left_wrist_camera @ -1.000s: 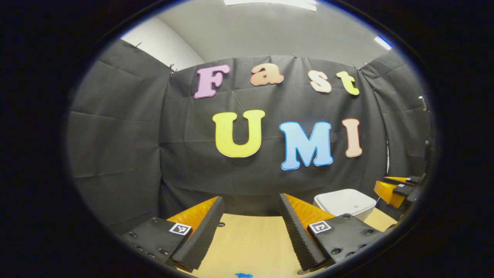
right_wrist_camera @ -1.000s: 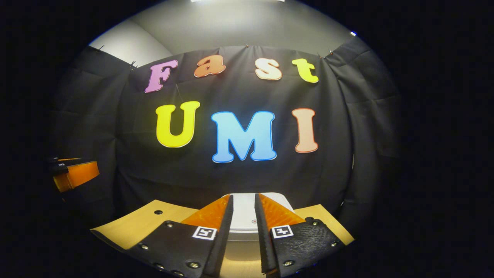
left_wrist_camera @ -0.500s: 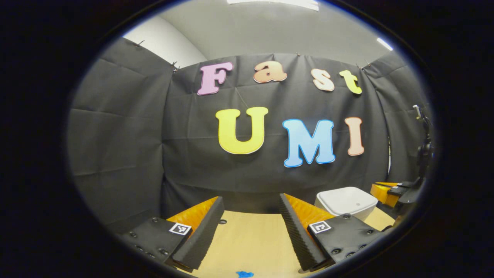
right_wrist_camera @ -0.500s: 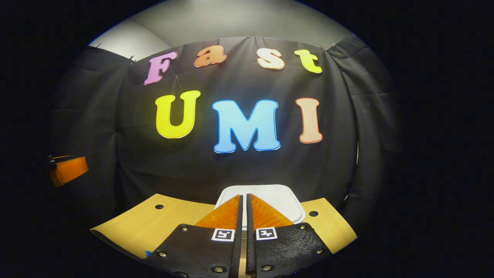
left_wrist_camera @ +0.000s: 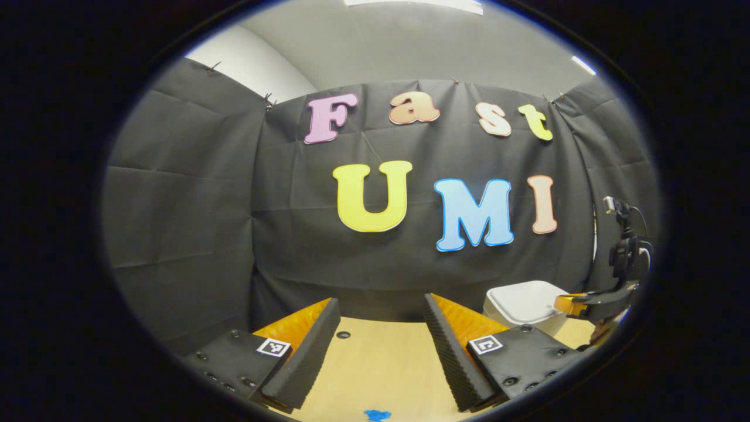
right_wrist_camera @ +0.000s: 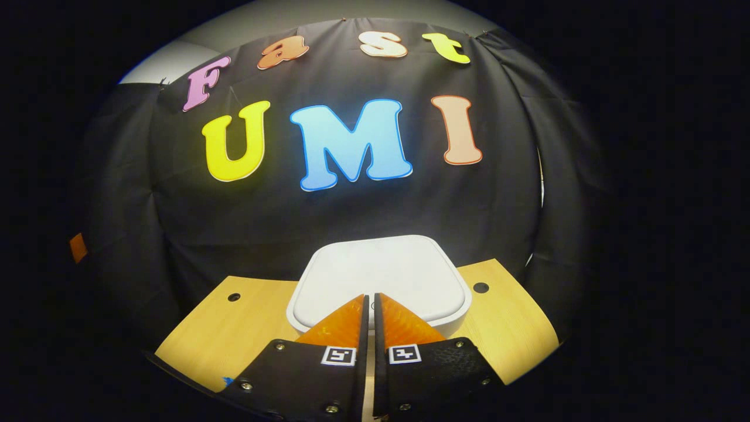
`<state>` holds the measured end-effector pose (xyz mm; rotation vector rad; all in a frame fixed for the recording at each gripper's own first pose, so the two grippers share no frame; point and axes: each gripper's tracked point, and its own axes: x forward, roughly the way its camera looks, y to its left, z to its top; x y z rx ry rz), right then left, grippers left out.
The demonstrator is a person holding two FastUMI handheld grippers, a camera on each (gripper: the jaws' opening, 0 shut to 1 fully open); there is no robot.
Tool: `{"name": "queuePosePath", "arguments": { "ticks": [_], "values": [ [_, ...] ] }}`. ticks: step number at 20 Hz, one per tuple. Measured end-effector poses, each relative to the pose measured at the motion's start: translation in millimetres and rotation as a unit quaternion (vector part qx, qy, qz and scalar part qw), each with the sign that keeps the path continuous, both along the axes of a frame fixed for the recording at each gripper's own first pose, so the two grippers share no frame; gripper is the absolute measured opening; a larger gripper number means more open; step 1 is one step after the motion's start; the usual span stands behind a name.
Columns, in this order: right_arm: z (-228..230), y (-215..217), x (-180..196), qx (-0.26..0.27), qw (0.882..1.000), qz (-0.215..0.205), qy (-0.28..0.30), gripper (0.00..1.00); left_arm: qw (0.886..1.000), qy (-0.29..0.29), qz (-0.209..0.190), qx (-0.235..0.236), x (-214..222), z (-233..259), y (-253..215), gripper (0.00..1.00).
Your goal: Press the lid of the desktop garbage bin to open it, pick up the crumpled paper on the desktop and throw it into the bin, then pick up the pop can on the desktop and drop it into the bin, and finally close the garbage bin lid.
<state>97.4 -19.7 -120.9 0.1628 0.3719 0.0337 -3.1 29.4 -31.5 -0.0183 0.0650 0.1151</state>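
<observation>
The right gripper [right_wrist_camera: 368, 300] has pressed its two fingers together over the last second, from a clear gap to all but touching with nothing between them, and it has come in low over the white desktop garbage bin [right_wrist_camera: 381, 275], whose lid now sits right under the fingertips and looks far larger than it did a moment ago. From the left gripper view the same tool [left_wrist_camera: 577, 303] reaches in over the bin's near-right edge [left_wrist_camera: 524, 300], lower than it was half a second back. I take this as the set-up for the first step: closed fingers make a blunt point for pushing the lid, which is still shut and flat. Whether the tips already touch the lid I cannot tell; they look just above or on its front edge. The left gripper [left_wrist_camera: 381, 340] holds off to the left of the bin, well apart from it, its jaws spread wide and empty over the bare wooden desktop [left_wrist_camera: 381, 369], barely shifted. A small blue mark [left_wrist_camera: 377, 415] lies on the wood in front of the left gripper, left of the bin. The crumpled paper and the pop can I can't place from here, so everything after the lid press is yet to do.
</observation>
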Motion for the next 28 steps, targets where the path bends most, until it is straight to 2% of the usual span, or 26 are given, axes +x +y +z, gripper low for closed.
{"name": "queuePosePath", "arguments": {
  "ticks": [7, 8, 12, 13, 17, 21, 22, 23, 24, 28],
  "values": [
    [-17.4, -1.7, 10.1, -0.005, 1.000, -0.002, 0.014, 0.06, 1.000, 0.010, 0.005, -0.006, 1.1, -8.6, 4.8, 1.00],
    [-17.3, -2.0, 11.7, -0.006, 1.000, -0.003, 0.015, 0.06, 1.000, 0.012, 0.004, -0.006, 2.7, -10.7, 3.3, 0.95],
    [-20.8, -0.1, 13.2, -0.009, 1.000, -0.005, 0.020, 0.06, 1.000, 0.017, -0.004, -0.010, 5.7, -15.7, -4.8, 0.95],
    [-21.8, 0.3, 13.1, -0.012, 1.000, -0.006, 0.018, 0.06, 1.000, 0.018, -0.006, -0.011, 6.4, -16.8, -7.0, 1.00],
    [-22.1, -0.2, 15.8, -0.039, 0.999, -0.006, 0.007, 0.08, 1.000, 0.023, -0.014, -0.010, 6.2, -20.7, -14.4, 1.00],
    [-13.3, 0.7, 20.1, -0.023, 1.000, -0.005, -0.002, 0.07, 0.999, 0.027, -0.015, -0.008, -1.3, -22.6, -12.6, 1.00],
    [-15.5, 1.0, 18.7, -0.011, 1.000, -0.005, 0.003, 0.07, 1.000, 0.027, -0.013, -0.009, -1.7, -20.7, -12.3, 0.95],
    [-13.6, 1.7, 15.7, 0.001, 1.000, -0.005, 0.005, 0.07, 1.000, 0.026, -0.011, -0.012, -2.3, -20.6, -11.7, 0.95],
    [-11.9, 1.8, 14.5, 0.008, 1.000, -0.007, 0.005, 0.07, 0.999, 0.026, -0.010, -0.015, -2.7, -21.3, -11.1, 1.00],
    [0.2, 0.9, 6.7, 0.013, 1.000, -0.009, -0.007, 0.07, 0.999, 0.024, -0.014, -0.014, -3.0, -19.8, -14.3, 1.00]
  ]
}}
